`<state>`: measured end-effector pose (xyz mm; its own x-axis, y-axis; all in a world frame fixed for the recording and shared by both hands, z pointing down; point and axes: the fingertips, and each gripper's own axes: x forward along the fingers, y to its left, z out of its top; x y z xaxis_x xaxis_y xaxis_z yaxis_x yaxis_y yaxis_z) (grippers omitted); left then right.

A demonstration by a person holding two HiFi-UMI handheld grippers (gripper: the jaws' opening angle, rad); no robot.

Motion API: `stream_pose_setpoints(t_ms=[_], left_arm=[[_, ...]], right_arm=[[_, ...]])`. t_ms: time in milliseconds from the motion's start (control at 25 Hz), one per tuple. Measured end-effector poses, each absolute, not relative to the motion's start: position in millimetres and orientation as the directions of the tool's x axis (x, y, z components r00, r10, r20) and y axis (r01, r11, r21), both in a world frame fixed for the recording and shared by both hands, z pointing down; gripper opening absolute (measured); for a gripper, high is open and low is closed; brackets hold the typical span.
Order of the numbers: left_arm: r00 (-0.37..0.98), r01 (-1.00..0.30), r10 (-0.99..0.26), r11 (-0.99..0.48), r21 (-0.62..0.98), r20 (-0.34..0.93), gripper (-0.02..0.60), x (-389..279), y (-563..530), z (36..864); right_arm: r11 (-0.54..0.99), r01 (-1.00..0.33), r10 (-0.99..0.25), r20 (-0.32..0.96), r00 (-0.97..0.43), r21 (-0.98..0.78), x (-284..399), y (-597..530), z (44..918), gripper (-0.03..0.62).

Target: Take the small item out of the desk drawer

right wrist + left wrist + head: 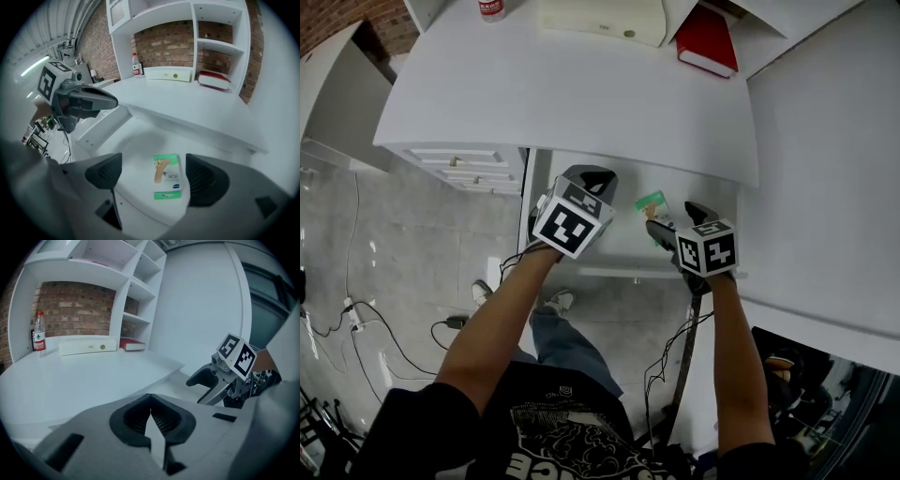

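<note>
While the right claw (pixel 154 176) gapes wide over the green box (pixel 167 174) in the drawer (pixel 136 140), lower centre, untouched, left claw (pixel 150 411) clenched, empty.

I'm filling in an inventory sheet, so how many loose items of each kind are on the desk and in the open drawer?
bottle: 1
white case: 1
red book: 1
green packet: 1
Total: 4
</note>
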<state>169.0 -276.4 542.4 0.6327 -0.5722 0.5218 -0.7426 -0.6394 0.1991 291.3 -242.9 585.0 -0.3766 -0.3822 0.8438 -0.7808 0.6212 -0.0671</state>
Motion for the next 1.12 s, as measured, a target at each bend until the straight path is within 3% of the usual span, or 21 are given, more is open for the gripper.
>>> stream_pose_setpoints(t_ms=[1120], left_arm=[[0.576, -0.789, -0.579, -0.579, 0.207, 0.577, 0.002, 147, -281, 600]], right_arm=[[0.65, -0.754, -0.196, 0.938, -0.286, -0.094, 307, -260, 710, 0.439]])
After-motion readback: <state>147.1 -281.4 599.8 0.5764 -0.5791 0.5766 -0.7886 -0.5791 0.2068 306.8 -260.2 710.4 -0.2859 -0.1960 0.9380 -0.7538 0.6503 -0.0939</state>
